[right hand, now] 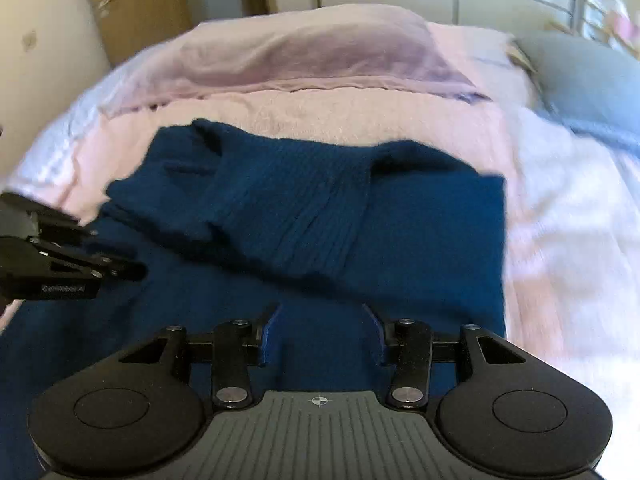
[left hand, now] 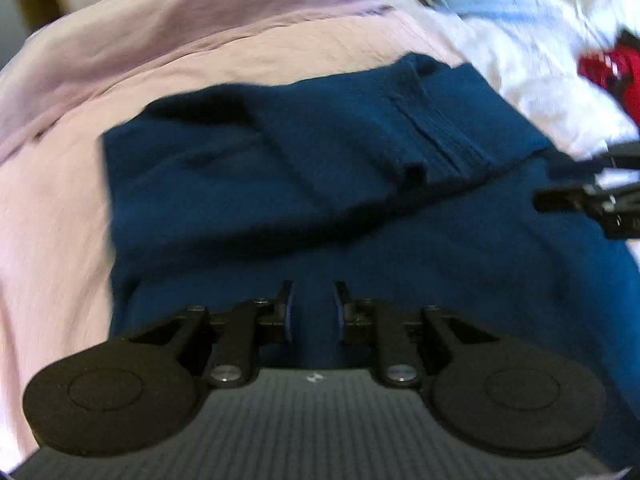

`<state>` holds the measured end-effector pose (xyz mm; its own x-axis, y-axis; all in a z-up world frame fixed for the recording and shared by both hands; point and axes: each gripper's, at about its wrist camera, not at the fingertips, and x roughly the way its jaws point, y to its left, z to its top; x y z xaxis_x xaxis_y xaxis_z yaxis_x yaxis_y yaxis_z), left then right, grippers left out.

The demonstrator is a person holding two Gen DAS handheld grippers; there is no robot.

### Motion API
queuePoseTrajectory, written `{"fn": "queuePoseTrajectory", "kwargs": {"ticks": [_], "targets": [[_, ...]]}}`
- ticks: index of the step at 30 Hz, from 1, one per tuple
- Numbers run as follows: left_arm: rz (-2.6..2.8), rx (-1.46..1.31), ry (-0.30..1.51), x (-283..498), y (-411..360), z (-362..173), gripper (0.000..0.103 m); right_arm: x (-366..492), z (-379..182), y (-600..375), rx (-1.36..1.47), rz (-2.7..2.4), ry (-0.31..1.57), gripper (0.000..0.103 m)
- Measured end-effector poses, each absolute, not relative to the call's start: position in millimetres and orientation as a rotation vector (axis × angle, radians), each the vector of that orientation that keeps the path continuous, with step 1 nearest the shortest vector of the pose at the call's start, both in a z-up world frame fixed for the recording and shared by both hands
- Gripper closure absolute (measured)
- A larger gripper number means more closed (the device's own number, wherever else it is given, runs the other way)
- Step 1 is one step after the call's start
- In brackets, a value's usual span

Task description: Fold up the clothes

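A dark blue knit sweater [left hand: 320,168] lies on the pink bedspread, sleeves folded across its body; it also shows in the right wrist view [right hand: 304,208]. My left gripper [left hand: 313,304] sits low over the sweater's near part, jaws a narrow gap apart with blue fabric between them. My right gripper [right hand: 322,328] is open over the sweater's near edge, nothing held. The right gripper shows at the right edge of the left wrist view [left hand: 576,196]; the left gripper shows at the left edge of the right wrist view [right hand: 80,264].
A pink bedspread [right hand: 320,116] covers the bed, with a lilac pillow [right hand: 312,52] at its head and a grey pillow [right hand: 588,80] to the right. White bedding and a red item [left hand: 612,72] lie at the right. Wardrobe doors stand behind.
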<state>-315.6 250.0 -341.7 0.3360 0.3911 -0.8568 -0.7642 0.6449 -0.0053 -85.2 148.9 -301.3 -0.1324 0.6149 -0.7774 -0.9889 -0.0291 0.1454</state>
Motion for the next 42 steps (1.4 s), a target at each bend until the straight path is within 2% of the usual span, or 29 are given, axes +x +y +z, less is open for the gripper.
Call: {"fn": "queuePoseTrajectory", "kwargs": {"ticks": [9, 13, 18, 22, 25, 26, 28, 30, 42], "targets": [[0.865, -0.586, 0.938, -427, 130, -347, 0.086, -108, -330, -12, -0.646, 1.171, 0.985, 0.056], [0.842, -0.616, 0.955, -481, 74, -334, 0.087, -128, -323, -86, -0.561, 1.018, 1.063, 0.056], [0.881, -0.655, 1.070, -521, 37, -300, 0.088, -165, -308, -126, -0.660, 0.820, 1.224, 0.056], [0.905, -0.650, 0.957, -537, 24, -223, 0.087, -195, -241, -155, -0.407, 0.931, 1.177, 0.056], [0.912, -0.575, 0.926, -531, 19, -170, 0.085, -212, -188, -163, -0.317, 0.994, 1.114, 0.056], [0.917, -0.553, 0.922, -527, 17, -157, 0.084, -217, -171, -165, -0.294, 1.013, 1.090, 0.056], [0.928, -0.522, 0.916, -521, 13, -132, 0.073, -226, -142, -166, -0.281, 1.048, 1.053, 0.056], [0.939, -0.487, 0.909, -517, 6, -112, 0.073, -233, -120, -153, -0.281, 1.070, 1.026, 0.056], [0.994, -0.524, 0.917, -510, -30, -94, 0.070, -257, -104, -156, -0.378, 1.133, 1.016, 0.056]]}}
